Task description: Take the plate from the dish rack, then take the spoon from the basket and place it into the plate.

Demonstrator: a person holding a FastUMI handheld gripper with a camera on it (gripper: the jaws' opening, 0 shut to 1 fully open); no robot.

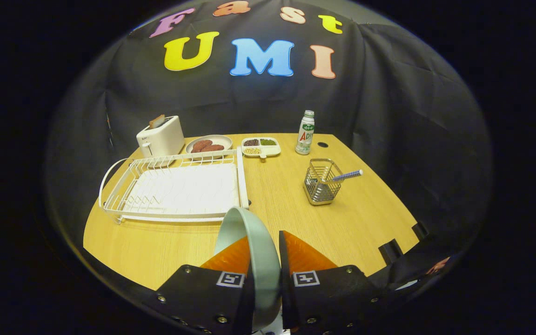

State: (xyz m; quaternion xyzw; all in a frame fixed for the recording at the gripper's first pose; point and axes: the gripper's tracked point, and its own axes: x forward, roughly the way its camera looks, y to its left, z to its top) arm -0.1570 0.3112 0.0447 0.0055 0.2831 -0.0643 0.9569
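Table [268,204]: 1 plate [254,242] in tool [264,260], 1 spoon [347,175].

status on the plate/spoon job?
Done: the plate is out of the dish rack, whose slots hold nothing. In hand: the gripper is shut on the plate, held on edge above the table. Left: set the plate down, then move the spoon, still in the basket, into it.

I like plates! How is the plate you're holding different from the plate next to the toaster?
The gripper is shut on the held plate, which stands on edge and looks pale green and empty. The other plate lies flat on the table, looks whitish and carries brown food. Both are round.
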